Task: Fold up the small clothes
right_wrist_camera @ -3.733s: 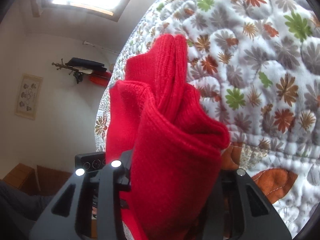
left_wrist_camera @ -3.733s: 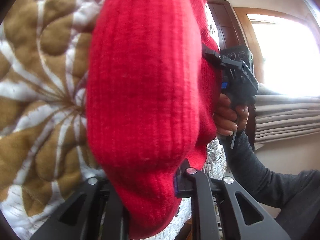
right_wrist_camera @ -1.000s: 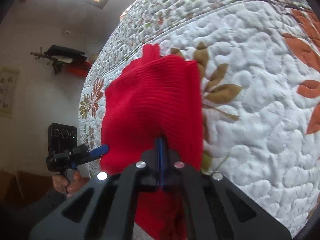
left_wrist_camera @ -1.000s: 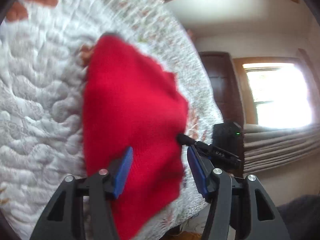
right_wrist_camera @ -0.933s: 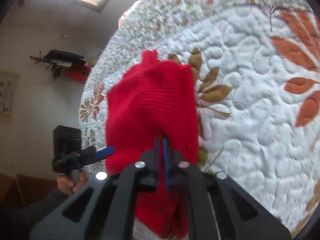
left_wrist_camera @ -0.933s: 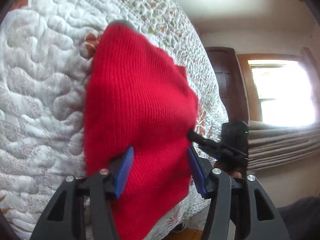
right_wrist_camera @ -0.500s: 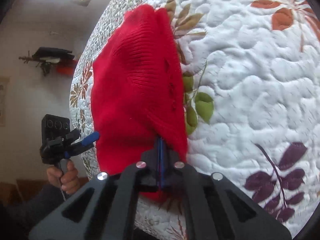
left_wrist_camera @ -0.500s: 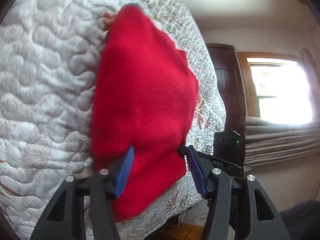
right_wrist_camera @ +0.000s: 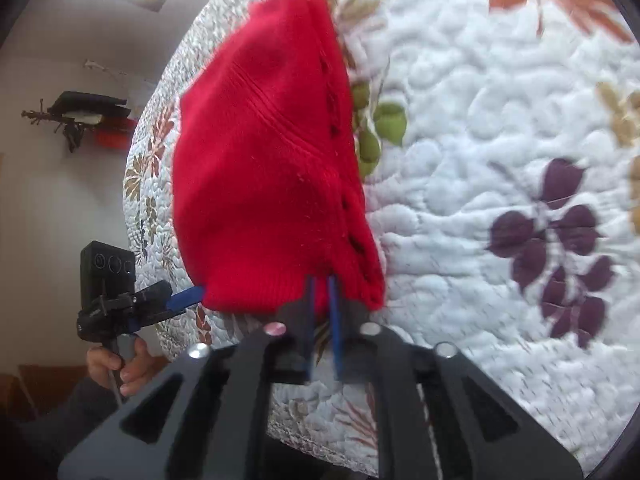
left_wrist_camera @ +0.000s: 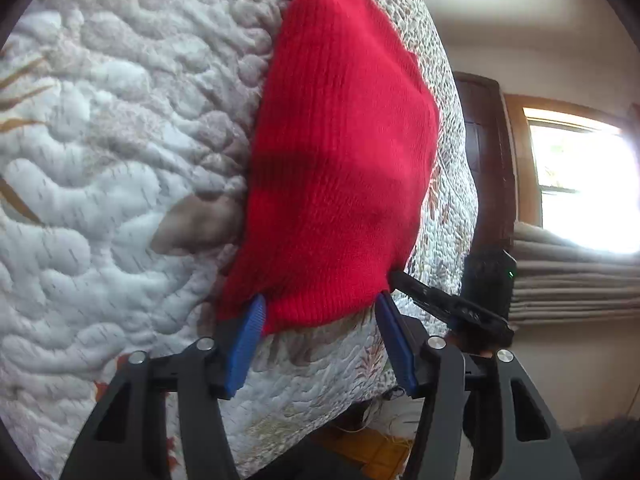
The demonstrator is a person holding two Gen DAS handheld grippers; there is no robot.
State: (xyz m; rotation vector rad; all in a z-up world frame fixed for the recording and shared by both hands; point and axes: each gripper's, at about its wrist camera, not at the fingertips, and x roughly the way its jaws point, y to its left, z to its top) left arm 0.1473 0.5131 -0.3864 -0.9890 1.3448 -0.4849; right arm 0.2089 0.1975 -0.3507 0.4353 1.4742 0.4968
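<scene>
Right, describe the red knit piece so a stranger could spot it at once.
Start at the white quilt stitched with leaf and flower motifs. Near its edge lies the folded red knit garment, with a row of buttonholes along one side. It is the only plain red thing on the patterned cover, beside green leaves.

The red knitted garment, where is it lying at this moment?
The red knitted garment lies flat on the floral quilt near the bed's edge; in the left wrist view it is centre, its near hem between the left gripper jaws.

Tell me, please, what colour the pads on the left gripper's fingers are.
Blue, ribbed pads on black fingers; the left wrist view shows them best.
</scene>
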